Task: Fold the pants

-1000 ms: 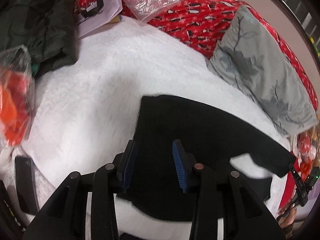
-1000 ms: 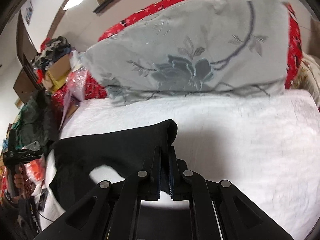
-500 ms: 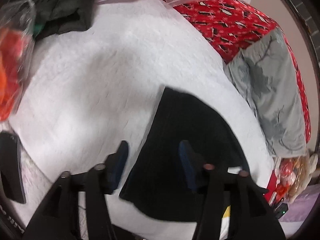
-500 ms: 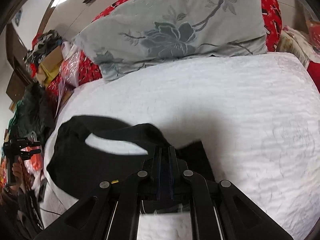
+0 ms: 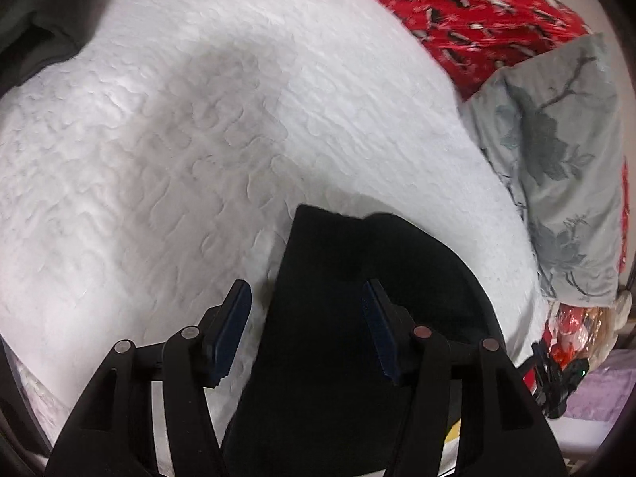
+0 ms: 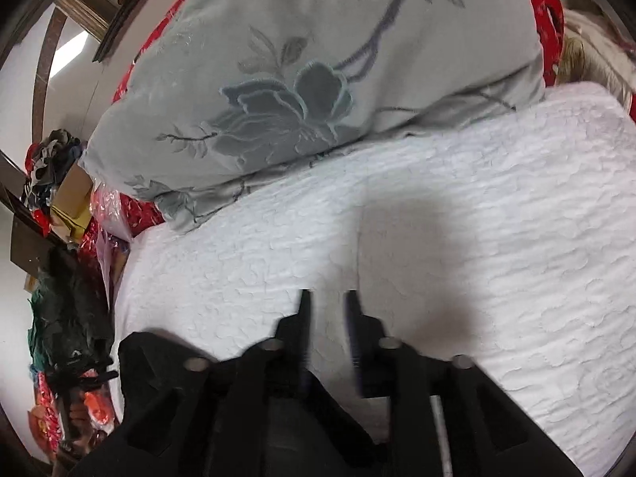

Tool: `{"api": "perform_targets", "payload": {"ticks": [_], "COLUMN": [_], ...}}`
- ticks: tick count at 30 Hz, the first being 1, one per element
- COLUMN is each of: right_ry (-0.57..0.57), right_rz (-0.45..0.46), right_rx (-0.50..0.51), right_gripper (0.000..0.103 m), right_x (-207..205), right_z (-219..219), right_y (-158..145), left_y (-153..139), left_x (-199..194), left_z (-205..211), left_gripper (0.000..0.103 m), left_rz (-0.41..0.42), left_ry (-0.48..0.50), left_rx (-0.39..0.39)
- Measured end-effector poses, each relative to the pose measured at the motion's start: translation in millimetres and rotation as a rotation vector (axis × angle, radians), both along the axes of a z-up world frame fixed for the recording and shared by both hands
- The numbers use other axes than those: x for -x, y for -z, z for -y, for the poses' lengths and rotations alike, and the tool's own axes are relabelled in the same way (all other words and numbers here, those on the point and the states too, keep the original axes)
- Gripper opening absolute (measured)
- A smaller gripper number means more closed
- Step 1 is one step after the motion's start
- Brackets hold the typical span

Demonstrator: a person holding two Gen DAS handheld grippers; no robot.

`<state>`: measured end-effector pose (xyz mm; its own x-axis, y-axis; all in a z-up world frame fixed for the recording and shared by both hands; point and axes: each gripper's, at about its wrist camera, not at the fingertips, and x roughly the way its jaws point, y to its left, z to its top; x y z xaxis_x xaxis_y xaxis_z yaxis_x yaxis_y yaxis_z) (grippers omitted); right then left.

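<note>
Nearest in the left wrist view, the left gripper (image 5: 306, 330) hangs with its blue-padded fingers (image 5: 234, 330) spread wide and empty above the black, soft-looking fabric pants (image 5: 357, 318), which lie folded on the white quilted bedspread (image 5: 159, 151) at the near edge of the bed. The cloth looks light and limp, likely to sag and slide on itself, so a pinch at a corner or along the folded far edge should serve best. In the right wrist view, the right gripper (image 6: 328, 326) holds its fingers parted with only bedspread between them; it grips nothing. The pants' near end is cut off by both frames, and blur hides their layers. Farther off rests a grey flowered pillow (image 6: 302, 79) against red patterned bedding (image 5: 457, 12).
</note>
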<state>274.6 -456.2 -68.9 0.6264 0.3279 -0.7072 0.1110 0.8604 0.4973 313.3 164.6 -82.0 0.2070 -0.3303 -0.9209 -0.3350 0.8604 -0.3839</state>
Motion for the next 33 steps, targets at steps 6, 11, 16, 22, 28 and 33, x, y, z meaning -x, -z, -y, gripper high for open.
{"api": "perform_targets", "payload": {"ticks": [6, 11, 16, 22, 28, 33], "right_ry": [-0.018, -0.015, -0.052, -0.113, -0.242, -0.333], "right_rz": [-0.040, -0.067, -0.073, 0.017, 0.004, -0.070], "right_rx": [-0.112, -0.134, -0.217, -0.322, -0.087, 0.227], "right_gripper": [0.044, 0.057, 0.059, 0.070, 0.060, 0.005], "right_x": [10, 13, 8, 20, 19, 1], "right_z": [10, 17, 16, 12, -18, -60], "right_y": [21, 25, 30, 16, 8, 9], "left_y": [7, 8, 8, 13, 12, 5], "left_x": [-11, -12, -13, -15, -19, -20], "left_z": [-2, 4, 4, -2, 7, 18], "left_gripper": [0.058, 0.062, 0.062, 0.062, 0.062, 0.034], "left_rz": [0.011, 0.012, 0.010, -0.004, -0.005, -0.001], "left_ry": [-0.057, -0.036, -0.050, -0.064, -0.062, -0.044], "left_rx": [0.121, 0.094, 0.102, 0.121, 0.102, 0.039]}}
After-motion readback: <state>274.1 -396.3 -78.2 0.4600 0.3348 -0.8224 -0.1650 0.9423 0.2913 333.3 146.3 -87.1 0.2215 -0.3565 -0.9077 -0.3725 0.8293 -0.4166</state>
